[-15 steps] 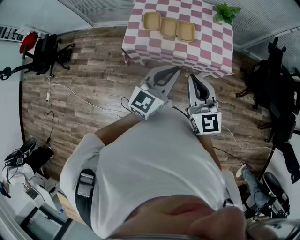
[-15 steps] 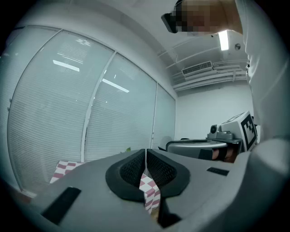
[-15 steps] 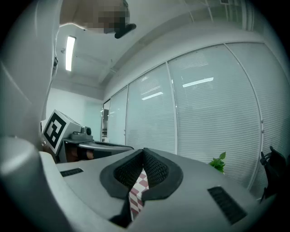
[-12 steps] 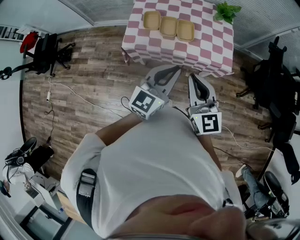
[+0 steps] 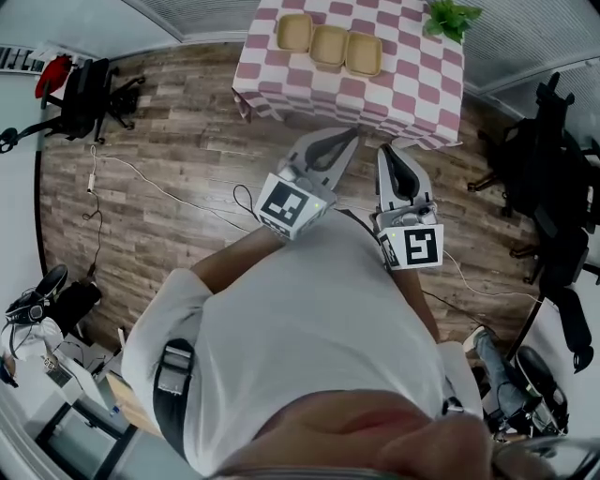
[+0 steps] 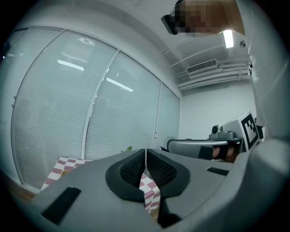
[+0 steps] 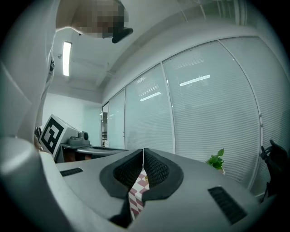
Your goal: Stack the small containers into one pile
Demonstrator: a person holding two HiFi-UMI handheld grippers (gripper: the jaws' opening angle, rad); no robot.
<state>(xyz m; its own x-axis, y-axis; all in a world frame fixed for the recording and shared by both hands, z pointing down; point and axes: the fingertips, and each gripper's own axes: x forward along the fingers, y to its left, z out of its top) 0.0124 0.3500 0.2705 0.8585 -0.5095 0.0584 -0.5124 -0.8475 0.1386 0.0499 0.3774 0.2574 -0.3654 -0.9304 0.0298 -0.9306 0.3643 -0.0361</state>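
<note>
Three small tan containers stand in a row on the pink-and-white checked table: one at the left, one in the middle, one at the right. They sit apart from each other, unstacked. My left gripper and right gripper are held close to my body, well short of the table's near edge. Both are shut with nothing between the jaws. In the left gripper view the left gripper shows closed pads; the right gripper shows the same in its own view.
A small green plant stands on the table's far right corner. Wooden floor lies between me and the table, with cables across it. Black office chairs stand at the left and right.
The table and containers have shifted slightly up and left in the head view. Both grippers keep the same pose and stay shut.
</note>
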